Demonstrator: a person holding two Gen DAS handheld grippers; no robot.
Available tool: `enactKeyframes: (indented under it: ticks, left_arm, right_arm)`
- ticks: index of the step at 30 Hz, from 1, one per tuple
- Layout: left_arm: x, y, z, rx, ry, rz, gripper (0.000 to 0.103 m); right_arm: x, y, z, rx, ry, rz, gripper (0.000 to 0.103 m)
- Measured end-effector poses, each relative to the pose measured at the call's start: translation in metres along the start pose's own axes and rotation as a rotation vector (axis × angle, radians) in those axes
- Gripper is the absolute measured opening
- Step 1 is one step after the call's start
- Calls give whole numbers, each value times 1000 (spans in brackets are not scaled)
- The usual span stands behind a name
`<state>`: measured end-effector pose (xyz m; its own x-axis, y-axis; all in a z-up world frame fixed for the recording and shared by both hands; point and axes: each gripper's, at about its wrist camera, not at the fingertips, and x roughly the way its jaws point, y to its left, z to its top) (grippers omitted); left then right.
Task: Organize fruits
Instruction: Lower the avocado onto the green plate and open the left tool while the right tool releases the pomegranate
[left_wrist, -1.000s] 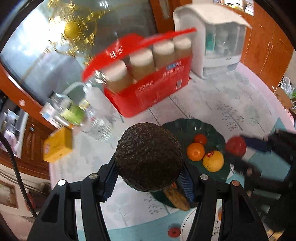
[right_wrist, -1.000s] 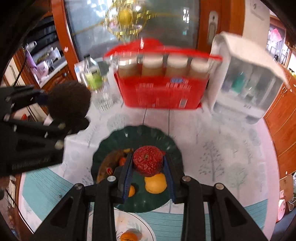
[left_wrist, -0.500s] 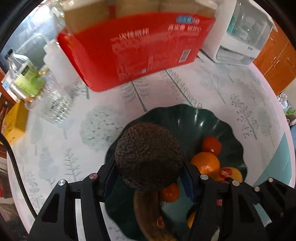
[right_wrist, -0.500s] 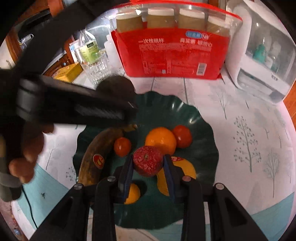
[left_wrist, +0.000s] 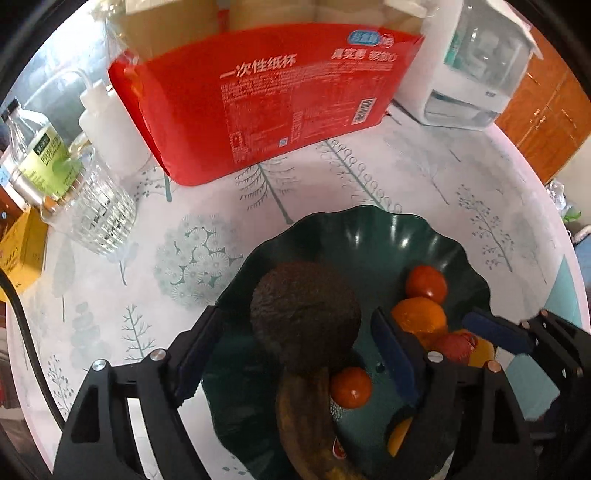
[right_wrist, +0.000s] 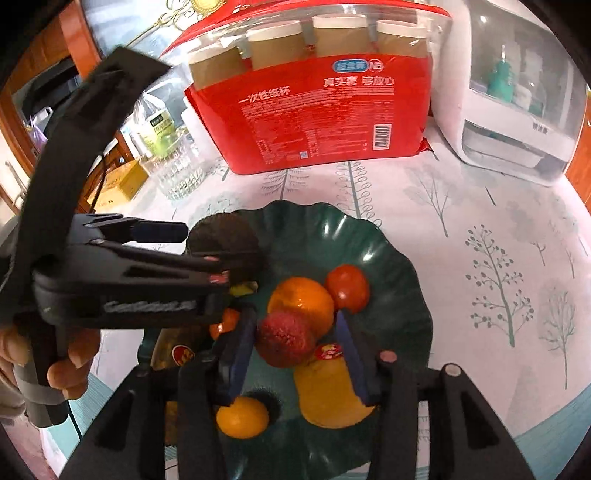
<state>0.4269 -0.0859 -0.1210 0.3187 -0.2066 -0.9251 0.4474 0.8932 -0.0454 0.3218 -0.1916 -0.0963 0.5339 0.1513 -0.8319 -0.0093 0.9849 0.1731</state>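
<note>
Both my grippers are down over the green bowl (left_wrist: 369, 229) right now and letting go. The left gripper (left_wrist: 295, 354) has its jaws opening, with clear gaps on both sides of the avocado (left_wrist: 304, 314), so that one's released and sitting at the bowl's left edge, leaning on the top of the brown banana (left_wrist: 306, 413). The right gripper (right_wrist: 295, 354) is opening too: the red fruit (right_wrist: 284, 338) is between the pads but they're off it now, and it rests mid-bowl against the orange (right_wrist: 301, 295) and the yellow stickered fruit (right_wrist: 328, 395). Also in the bowl: a tomato (right_wrist: 349, 288) at the far side of the orange, a small orange one (right_wrist: 242, 415) at the near rim, and another small red-orange one (left_wrist: 350, 386) beside the banana. So I'd say this is nearly done, the two pieces I was carrying are both in. What's left is backing the grippers out without knocking the pile, and checking for strays; I can't see any loose fruit on the tablecloth (left_wrist: 424, 177) around the bowl from these views.
</note>
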Motion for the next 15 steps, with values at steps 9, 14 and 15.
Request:
enactKeyframes:
  ticks: [9, 14, 15]
  left_arm:
    - [-26, -2, -15, -4, -26, -10, 81]
    - [-51, 3, -26, -33, -47, -22, 81]
    - [-55, 4, -28, -35, -51, -22, 81]
  right_arm:
    - [-8, 3, -3, -1, -17, 14, 46]
    - [-21, 6, -9, -12, -26, 6, 46]
    - [-25, 7, -10, -12, -29, 4, 46]
